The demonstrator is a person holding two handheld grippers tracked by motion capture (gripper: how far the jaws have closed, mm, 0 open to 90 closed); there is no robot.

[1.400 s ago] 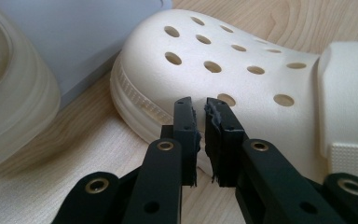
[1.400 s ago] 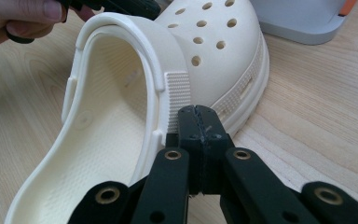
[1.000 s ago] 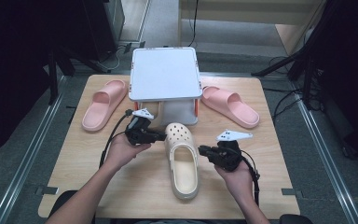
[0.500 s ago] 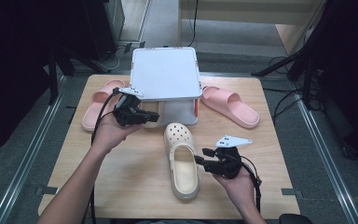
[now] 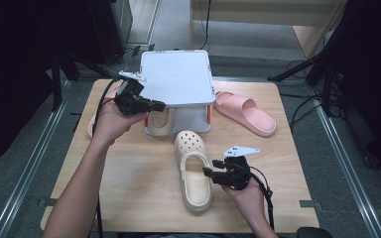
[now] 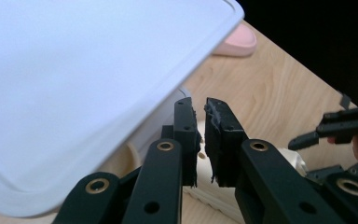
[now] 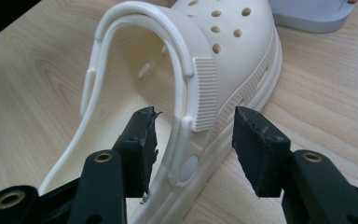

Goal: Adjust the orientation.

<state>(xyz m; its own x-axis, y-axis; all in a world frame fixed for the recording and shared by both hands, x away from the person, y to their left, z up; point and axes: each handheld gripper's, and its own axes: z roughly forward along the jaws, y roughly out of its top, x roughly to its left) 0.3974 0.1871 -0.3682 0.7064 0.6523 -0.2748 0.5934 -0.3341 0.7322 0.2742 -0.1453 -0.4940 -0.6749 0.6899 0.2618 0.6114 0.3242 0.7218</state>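
Note:
A cream clog point(image 5: 195, 187) lies toe-away on the wooden table point(image 5: 139, 178). My right gripper point(image 5: 207, 171) is at its right side. Its jaws have just been opening and stand apart astride the clog's point(image 7: 223, 28) side wall and strap, with the pads clear of both; in its own view the right gripper point(image 7: 194, 114) is open. My left gripper point(image 5: 161, 105) hovers at the left edge of the white box lid point(image 5: 177, 77). The left gripper point(image 6: 200, 105) has been closing, its jaws nearly touching with nothing between them, beside the lid point(image 6: 74, 84). A second cream clog point(image 5: 159, 121) sits under the lid's front left.
A pink slipper point(image 5: 245, 111) lies right of the box, and another pink slipper point(image 5: 93, 126) sits left of it, mostly behind my left hand. Cables trail from both grippers. Metal rails run along both sides of the table, with dark floor beyond.
My left hand has lifted away from the clog's toe, up and left to the box lid's edge. The right gripper's jaws have spread apart around the clog's side; that hand has barely shifted.

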